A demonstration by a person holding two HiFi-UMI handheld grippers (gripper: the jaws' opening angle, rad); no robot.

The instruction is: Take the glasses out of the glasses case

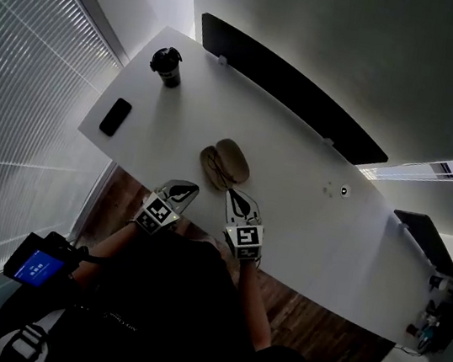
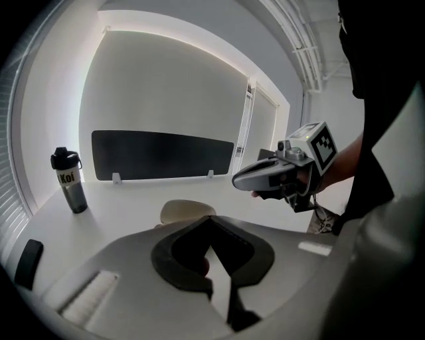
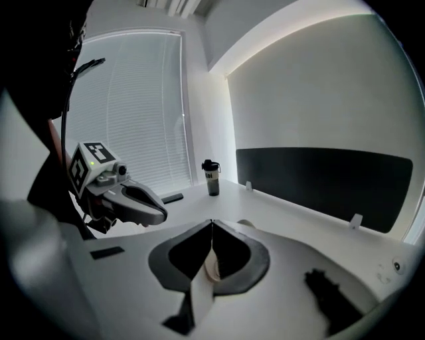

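Glasses case (image 1: pixel 225 165) on the desk (image 1: pixel 309 197) lies just ahead, between left tool (image 1: pixel 186 187) and right tool (image 1: pixel 234 195), both clenched empty; the right looks nearer.

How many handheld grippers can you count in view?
2. The left gripper is at the desk's near edge, short of the glasses case; the right gripper is beside it. None seems hidden.

Bottle (image 2: pixel 69 182), nine o'clock in left gripper view: pale band on its body reads "Koi". Cube on the right gripper (image 2: pixel 238 179), three o'clock: black-and-white square code, no letters. Blue screen (image 1: pixel 35 267), head view, eight o'clock: unreadable.
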